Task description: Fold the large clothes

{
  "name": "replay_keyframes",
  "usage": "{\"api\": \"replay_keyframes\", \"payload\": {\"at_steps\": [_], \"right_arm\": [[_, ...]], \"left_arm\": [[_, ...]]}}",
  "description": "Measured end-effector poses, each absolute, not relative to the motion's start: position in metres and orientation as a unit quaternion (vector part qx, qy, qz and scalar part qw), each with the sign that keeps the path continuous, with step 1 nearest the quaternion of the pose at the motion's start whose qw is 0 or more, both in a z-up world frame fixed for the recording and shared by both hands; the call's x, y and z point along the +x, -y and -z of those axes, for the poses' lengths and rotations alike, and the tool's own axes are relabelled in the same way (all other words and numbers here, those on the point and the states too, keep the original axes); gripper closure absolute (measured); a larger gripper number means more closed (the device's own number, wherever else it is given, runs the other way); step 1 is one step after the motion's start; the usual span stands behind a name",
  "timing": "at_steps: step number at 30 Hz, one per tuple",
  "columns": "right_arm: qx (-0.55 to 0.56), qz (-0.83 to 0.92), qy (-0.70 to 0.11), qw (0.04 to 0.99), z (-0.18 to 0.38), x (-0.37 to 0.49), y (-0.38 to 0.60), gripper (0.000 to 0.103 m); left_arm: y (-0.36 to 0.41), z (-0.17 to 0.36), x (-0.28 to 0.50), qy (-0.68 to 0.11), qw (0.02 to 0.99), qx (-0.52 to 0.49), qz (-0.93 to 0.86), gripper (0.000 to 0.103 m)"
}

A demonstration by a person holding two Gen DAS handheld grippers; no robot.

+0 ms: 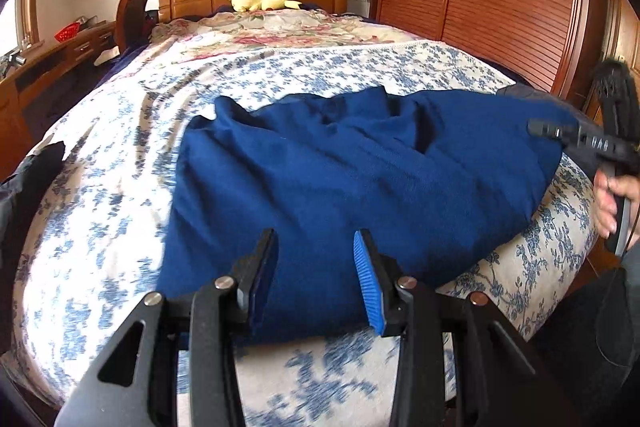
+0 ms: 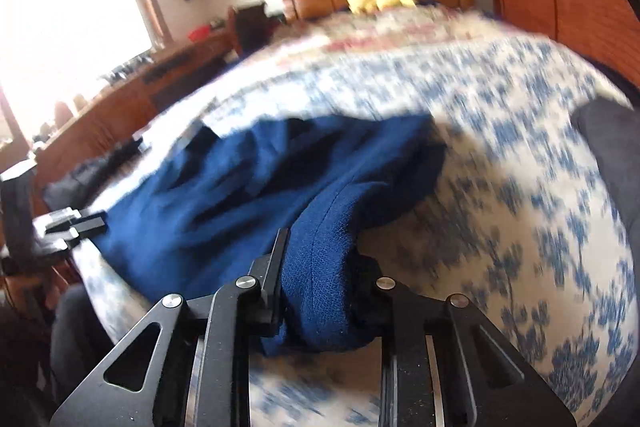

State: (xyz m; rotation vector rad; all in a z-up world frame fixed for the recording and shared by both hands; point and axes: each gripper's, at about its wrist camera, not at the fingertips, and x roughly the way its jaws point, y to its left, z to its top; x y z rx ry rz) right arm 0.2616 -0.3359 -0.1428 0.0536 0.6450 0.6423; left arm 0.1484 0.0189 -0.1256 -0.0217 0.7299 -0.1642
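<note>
Looks like the start of a fold: the navy garment [image 1: 360,179] lies rumpled mid-frame on the floral bed [image 1: 120,227]. Right gripper [image 2: 320,291] has clamped down on a thick bunched edge at the bottom of its view. Left gripper [image 1: 316,279] sits partly open with cloth between its pads, and I can't tell if they pinch it. Next move probably needs both corners gripped, then lifted together to spread it flat
</note>
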Motion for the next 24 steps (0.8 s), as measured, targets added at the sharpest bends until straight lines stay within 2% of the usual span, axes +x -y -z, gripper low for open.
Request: {"api": "replay_keyframes", "payload": {"at_steps": [15,19,24], "right_arm": [[-0.071,-0.430,-0.239,0.868,0.063,0.230,0.103,0.085],[-0.088,-0.462,-0.278,0.837,0.082,0.225,0.039,0.084],[-0.145,-0.452,-0.299,0.828,0.124,0.207,-0.003,0.069]], "left_arm": [[-0.132,0.103,0.078,-0.313,0.949,-0.044,0.005,0.066],[-0.160,0.099,0.064,-0.309,0.950,-0.053,-0.014,0.066],[-0.182,0.099,0.049,-0.308,0.949,-0.059,-0.026,0.066]]}}
